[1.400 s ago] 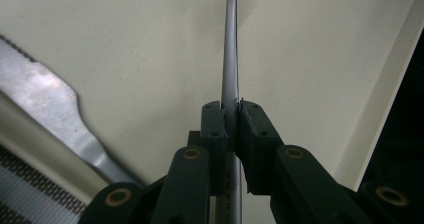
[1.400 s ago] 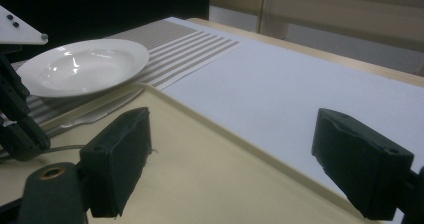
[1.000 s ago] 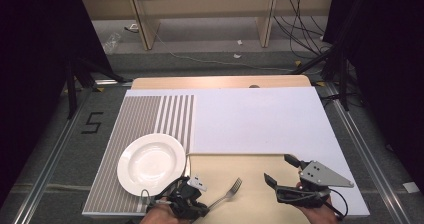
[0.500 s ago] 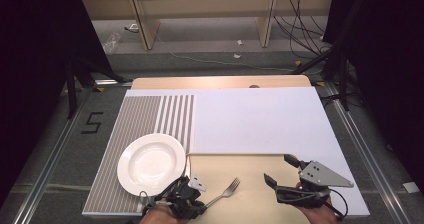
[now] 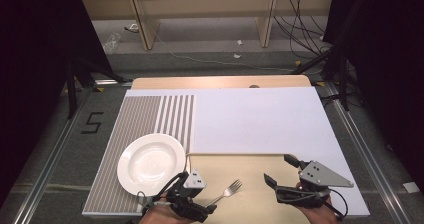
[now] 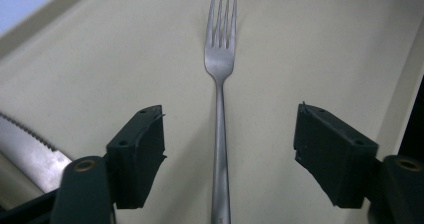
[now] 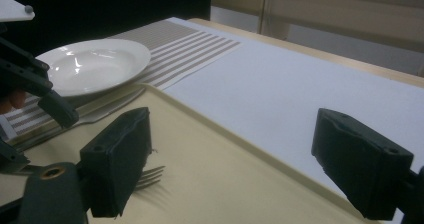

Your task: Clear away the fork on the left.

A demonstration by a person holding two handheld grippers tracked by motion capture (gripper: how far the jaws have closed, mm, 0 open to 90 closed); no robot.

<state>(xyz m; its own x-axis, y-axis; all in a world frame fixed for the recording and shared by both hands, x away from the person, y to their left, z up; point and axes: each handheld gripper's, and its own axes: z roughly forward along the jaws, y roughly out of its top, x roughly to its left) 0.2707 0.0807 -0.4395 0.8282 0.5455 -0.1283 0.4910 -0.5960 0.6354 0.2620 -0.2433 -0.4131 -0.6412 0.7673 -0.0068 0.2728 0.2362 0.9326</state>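
Left claw (image 6: 227,149): jaws have just been opening and stand wide. The fork (image 6: 220,109) lies between them, neither pad touching it, so it is released and flat on the beige tray (image 6: 325,44).

Key relation: the fork's long axis runs straight away from the left claw, handle end under the claw, tines at the far end. In the high view the fork (image 5: 226,193) points up and to the right from the left claw (image 5: 192,204), toward the tray's middle. The left claw is right over the handle; the right claw (image 5: 280,176) is well apart, on the far side of the tines.

Right claw (image 7: 235,169): jaws wide, nothing between them, hovering over the tray with the tines (image 7: 150,178) just showing behind its left jaw.

A knife (image 6: 27,149) with a serrated edge lies just beside the left claw, between fork and plate.

Farther out from the fork: white plate (image 5: 151,162) on the striped mat (image 5: 150,114), then the white mat (image 5: 255,119), on the surface (image 5: 220,81).

Count: one fork, one knife, one plate, one tray, two mats, two claws.
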